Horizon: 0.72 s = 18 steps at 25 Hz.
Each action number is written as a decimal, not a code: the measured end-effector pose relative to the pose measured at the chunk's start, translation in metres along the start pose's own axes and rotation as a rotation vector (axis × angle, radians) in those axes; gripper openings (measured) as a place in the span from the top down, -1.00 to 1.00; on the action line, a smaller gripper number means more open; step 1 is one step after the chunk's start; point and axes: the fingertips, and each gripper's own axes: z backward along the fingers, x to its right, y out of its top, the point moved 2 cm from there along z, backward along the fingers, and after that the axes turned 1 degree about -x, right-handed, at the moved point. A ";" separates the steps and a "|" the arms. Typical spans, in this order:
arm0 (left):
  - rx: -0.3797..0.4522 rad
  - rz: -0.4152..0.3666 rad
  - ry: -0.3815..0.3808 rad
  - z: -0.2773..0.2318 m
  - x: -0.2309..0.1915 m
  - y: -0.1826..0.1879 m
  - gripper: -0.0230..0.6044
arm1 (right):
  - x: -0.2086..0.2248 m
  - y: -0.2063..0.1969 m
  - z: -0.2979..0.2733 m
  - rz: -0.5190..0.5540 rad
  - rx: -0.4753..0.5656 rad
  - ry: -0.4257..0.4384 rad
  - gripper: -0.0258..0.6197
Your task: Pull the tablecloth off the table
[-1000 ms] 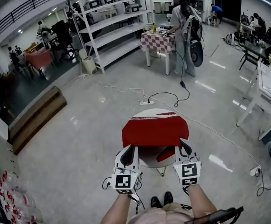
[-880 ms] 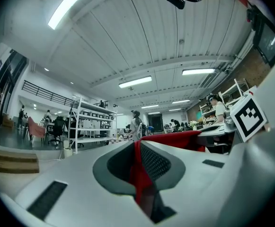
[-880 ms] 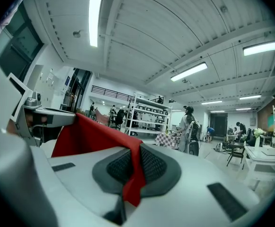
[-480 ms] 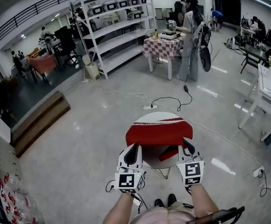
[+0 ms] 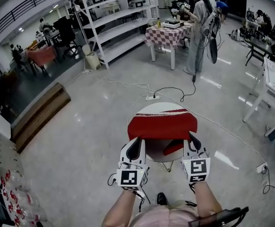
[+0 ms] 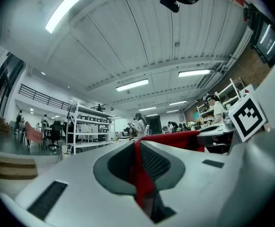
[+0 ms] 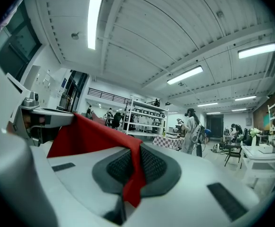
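Cloth: red fabric tablecloth (image 5: 162,126) bunched across small round white table (image 5: 152,109), centre of head view; far rim bare.
Left gripper (image 5: 136,145): jaws pinched tight on near-left cloth edge.
Right gripper (image 5: 192,141): jaws pinched tight on near-right edge.
Cloth long axis runs left-right between grippers; bulk lies beyond jaws, toward top of frame. Both hands equally near.
Judgement: even two-handed pull toward frame bottom should clear it.

floor (image 5: 80,141): glossy grey | white shelving (image 5: 123,31) | checkered table (image 5: 168,34) | ceiling strip lights (image 7: 94,21)
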 end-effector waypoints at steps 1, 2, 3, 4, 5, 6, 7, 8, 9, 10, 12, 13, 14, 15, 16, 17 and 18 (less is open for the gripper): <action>0.000 0.000 0.002 0.000 0.001 0.000 0.78 | 0.001 0.001 0.000 -0.002 0.001 0.002 0.83; -0.001 0.000 0.005 0.000 0.002 0.001 0.78 | 0.002 0.001 0.001 -0.003 0.002 0.005 0.83; -0.001 0.000 0.009 -0.001 0.004 0.001 0.78 | 0.004 0.000 0.001 -0.003 0.004 0.008 0.83; 0.000 -0.002 0.013 -0.001 0.006 0.000 0.78 | 0.006 -0.001 0.001 -0.003 0.007 0.012 0.83; 0.003 -0.001 0.017 -0.001 0.007 0.000 0.78 | 0.006 -0.002 0.002 -0.002 0.010 0.016 0.83; 0.009 0.001 0.021 0.000 0.008 0.000 0.78 | 0.006 -0.003 0.002 -0.002 0.014 0.020 0.83; 0.017 0.005 0.026 0.001 0.010 0.001 0.78 | 0.005 -0.003 0.003 -0.003 0.018 0.025 0.83; 0.021 0.007 0.030 0.003 0.011 0.002 0.78 | 0.005 -0.003 0.005 -0.004 0.021 0.028 0.83; 0.021 0.005 0.034 0.005 0.013 0.002 0.78 | 0.005 -0.003 0.007 -0.005 0.022 0.032 0.83; 0.016 0.001 0.037 0.007 0.015 0.002 0.78 | 0.006 -0.003 0.010 -0.006 0.022 0.034 0.83; 0.007 -0.010 0.042 0.011 0.020 0.005 0.78 | 0.009 -0.002 0.016 -0.006 0.021 0.038 0.83; 0.006 -0.012 0.045 0.013 0.022 0.006 0.78 | 0.010 -0.001 0.020 -0.006 0.020 0.039 0.83; 0.005 -0.013 0.047 0.015 0.025 0.007 0.78 | 0.011 -0.001 0.023 -0.006 0.020 0.041 0.83; 0.005 -0.014 0.048 0.016 0.027 0.007 0.78 | 0.011 -0.002 0.025 -0.007 0.022 0.042 0.83; 0.003 -0.014 0.048 0.017 0.029 0.006 0.78 | 0.012 -0.004 0.027 -0.008 0.022 0.043 0.83; 0.002 -0.014 0.049 0.019 0.032 0.006 0.78 | 0.012 -0.005 0.030 -0.009 0.021 0.044 0.83; 0.004 -0.012 0.051 0.021 0.034 0.008 0.78 | 0.012 -0.004 0.034 -0.011 0.019 0.047 0.83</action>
